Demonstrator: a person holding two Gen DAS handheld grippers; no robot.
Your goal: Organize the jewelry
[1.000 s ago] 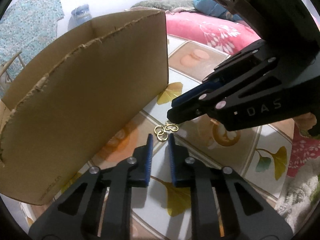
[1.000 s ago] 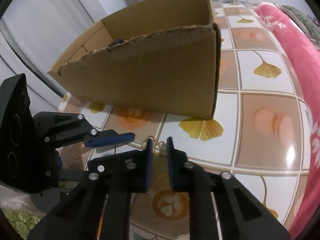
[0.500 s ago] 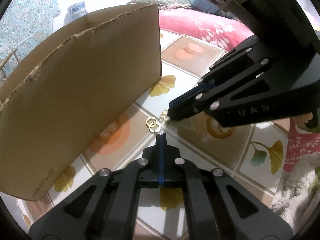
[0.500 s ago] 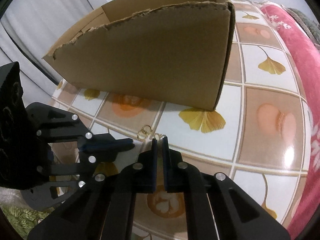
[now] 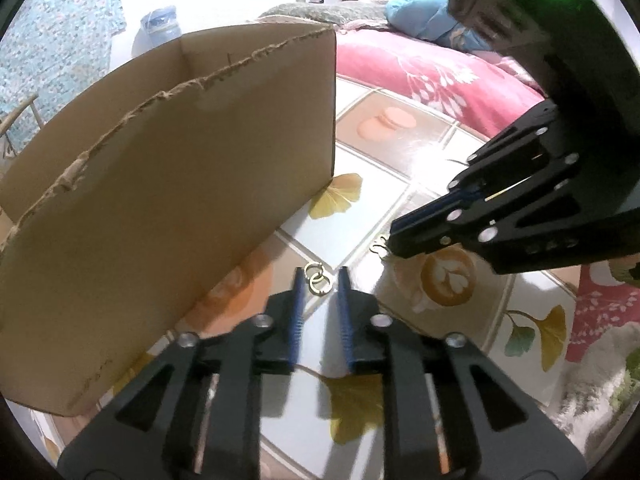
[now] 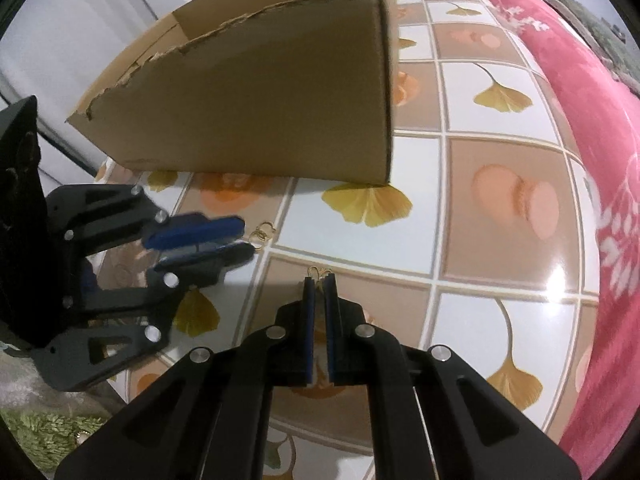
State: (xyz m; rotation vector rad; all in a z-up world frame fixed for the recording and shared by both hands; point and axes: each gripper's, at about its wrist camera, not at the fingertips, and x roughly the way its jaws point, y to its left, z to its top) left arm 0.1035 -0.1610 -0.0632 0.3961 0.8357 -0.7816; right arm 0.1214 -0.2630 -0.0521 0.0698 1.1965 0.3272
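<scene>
A pair of small gold rings (image 5: pixel 317 281) lies on the tiled tabletop, between the tips of my open left gripper (image 5: pixel 320 276); the rings also show in the right wrist view (image 6: pixel 262 234), just past the left gripper (image 6: pixel 240 240). My right gripper (image 6: pixel 319 279) is shut on a small gold earring (image 6: pixel 319 271) at its tips, just above the table. In the left wrist view the right gripper (image 5: pixel 394 242) holds that earring (image 5: pixel 378 246). A cardboard box (image 5: pixel 172 184) stands just behind, its inside hidden.
The box (image 6: pixel 256 108) has torn top edges and stands on the tiled tabletop (image 6: pixel 500 200). A pink floral blanket (image 6: pixel 592 128) lies at the right, with more bedding (image 5: pixel 420 68) beyond the table. Green fluffy fabric (image 6: pixel 44 432) lies at the lower left.
My left gripper shut, then opened again around the two rings. My right gripper closed on the earring and drew it right, away from the rings.
</scene>
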